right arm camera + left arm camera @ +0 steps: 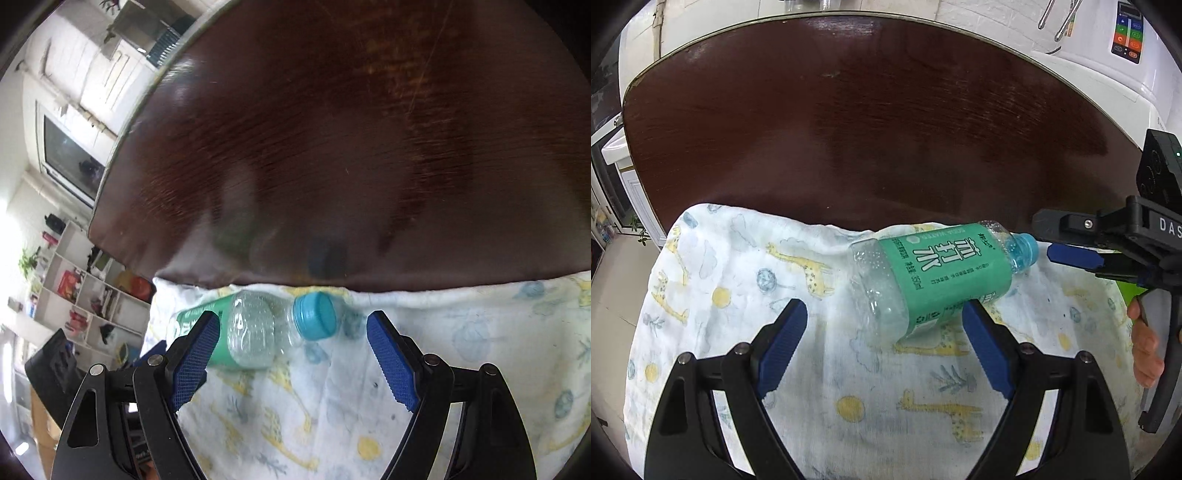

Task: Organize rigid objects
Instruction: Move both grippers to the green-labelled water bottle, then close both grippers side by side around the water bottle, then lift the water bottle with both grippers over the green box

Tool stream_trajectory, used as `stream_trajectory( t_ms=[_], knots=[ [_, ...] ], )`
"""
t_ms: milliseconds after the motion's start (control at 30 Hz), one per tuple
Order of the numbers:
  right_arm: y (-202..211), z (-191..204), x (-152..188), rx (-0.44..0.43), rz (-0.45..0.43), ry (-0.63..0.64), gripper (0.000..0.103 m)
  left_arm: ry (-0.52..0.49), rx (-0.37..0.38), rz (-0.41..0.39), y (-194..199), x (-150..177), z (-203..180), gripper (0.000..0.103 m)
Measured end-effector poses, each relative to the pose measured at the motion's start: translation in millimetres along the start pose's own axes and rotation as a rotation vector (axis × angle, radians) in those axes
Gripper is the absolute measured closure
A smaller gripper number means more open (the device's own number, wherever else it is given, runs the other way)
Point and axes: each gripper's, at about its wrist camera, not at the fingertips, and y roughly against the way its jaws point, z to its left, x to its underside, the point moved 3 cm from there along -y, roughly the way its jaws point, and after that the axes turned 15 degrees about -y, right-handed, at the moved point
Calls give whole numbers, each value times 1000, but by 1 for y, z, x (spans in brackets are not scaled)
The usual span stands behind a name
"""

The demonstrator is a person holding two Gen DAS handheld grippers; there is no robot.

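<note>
Your left gripper (884,317) and right gripper (293,330) both gape empty over the cloth (798,369), the bottle (934,280) lying crosswise just ahead, cap (314,315) nearest your right.

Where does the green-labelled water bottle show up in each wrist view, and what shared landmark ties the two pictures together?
Left wrist view: the bottle lies on its side right of centre, cap pointing right toward the right gripper.
Right wrist view: the bottle lies lower left of centre, blue cap toward the camera.
Shared landmark: the giraffe-print cloth, meeting the dark wooden table.
</note>
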Motion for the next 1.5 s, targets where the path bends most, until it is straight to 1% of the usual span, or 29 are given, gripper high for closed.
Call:
stream_trajectory(
  t_ms=[133,233,267,333,367,433,567,700,900,1033,1333,1433,1500],
  knots=[
    [-9,-2,-6,-31,20,-35,20,-14,20,-11,-7,-5,0,18],
    [-15,2,-7,-41,36,-13,20,-38,40,-30,-10,-10,-2,19],
    [-18,3,-6,-36,46,-5,20,-45,48,-35,-10,-11,-3,23],
    [-22,7,-4,-29,71,-2,27,-53,82,-34,-12,-14,-5,30],
    [-24,9,-1,-18,75,8,29,-61,71,-33,-12,-16,-8,30],
    [-24,11,1,17,54,48,29,-79,59,-27,-13,-16,-9,30],
    [-20,15,5,27,34,51,31,-69,58,-25,-12,-18,-12,30],
    [-8,20,8,22,6,67,31,-79,55,-45,0,-22,-18,30],
    [34,19,12,7,-49,81,31,-109,53,-87,28,-27,-27,30],
    [62,15,15,0,-82,81,31,-140,58,-114,45,-31,-43,30],
    [142,-9,24,1,-187,72,31,-220,99,-168,71,-45,-101,30],
    [172,-25,25,7,-232,56,31,-254,125,-189,82,-46,-127,30],
    [194,-40,26,11,-266,37,31,-283,148,-201,86,-54,-153,30]
  ],
)
